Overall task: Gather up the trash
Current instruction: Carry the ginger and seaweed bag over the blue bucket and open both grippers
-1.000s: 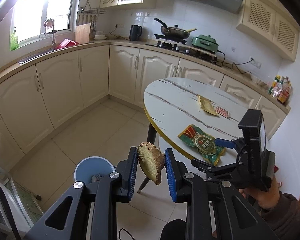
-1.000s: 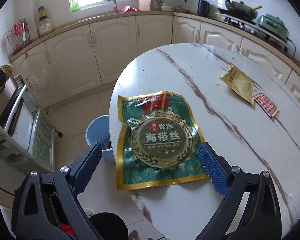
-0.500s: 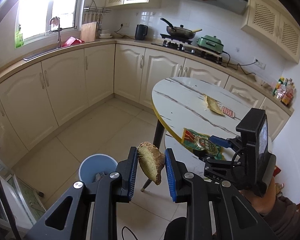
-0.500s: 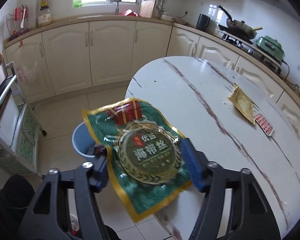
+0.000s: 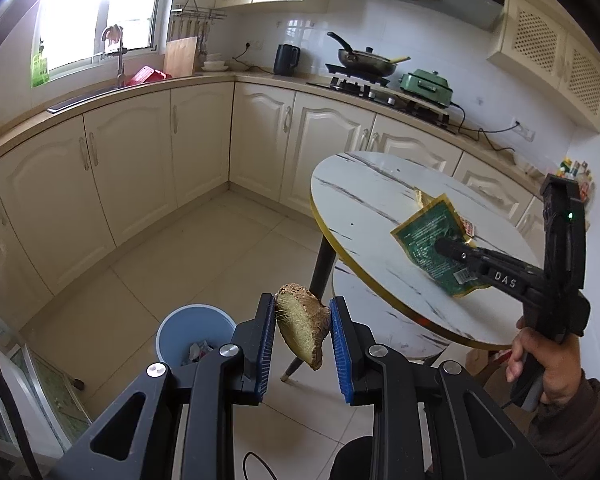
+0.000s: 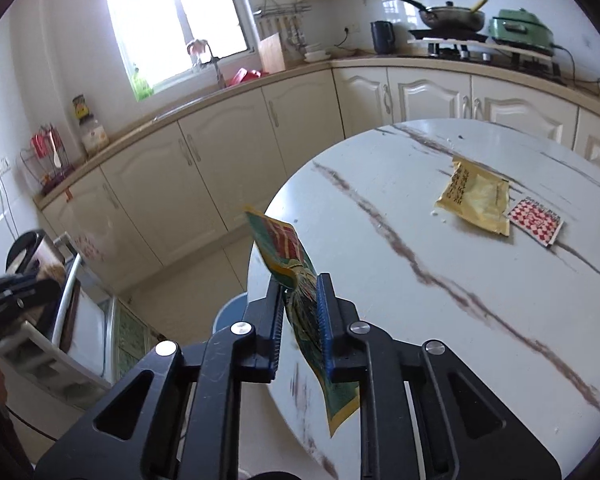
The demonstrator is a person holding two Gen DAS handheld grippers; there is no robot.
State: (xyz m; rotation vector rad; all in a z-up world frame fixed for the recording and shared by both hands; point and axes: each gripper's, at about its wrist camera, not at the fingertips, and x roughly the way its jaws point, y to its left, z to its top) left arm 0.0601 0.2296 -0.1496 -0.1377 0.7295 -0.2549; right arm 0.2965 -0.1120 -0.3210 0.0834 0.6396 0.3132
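Counter [image 6: 440, 264] first: its yellow packet [image 6: 474, 202] and checked sachet [image 6: 534, 226] remain, while the right gripper [image 6: 300, 314], jaws just closed on the green wrapper [image 6: 300, 300], and the left gripper [image 5: 302, 330], pinching the ginger root [image 5: 300, 326], next need carrying over the blue bin [image 5: 196, 336] (scraps already inside).

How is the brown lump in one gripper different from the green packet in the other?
The ginger piece is thick, rough and brown; the green packet is flat, printed and crumpled. The ginger piece keeps the left gripper partly spread, while the right gripper, whose jaws have just been closing, is pinched nearly shut on the green packet. Both are held clear of the table.
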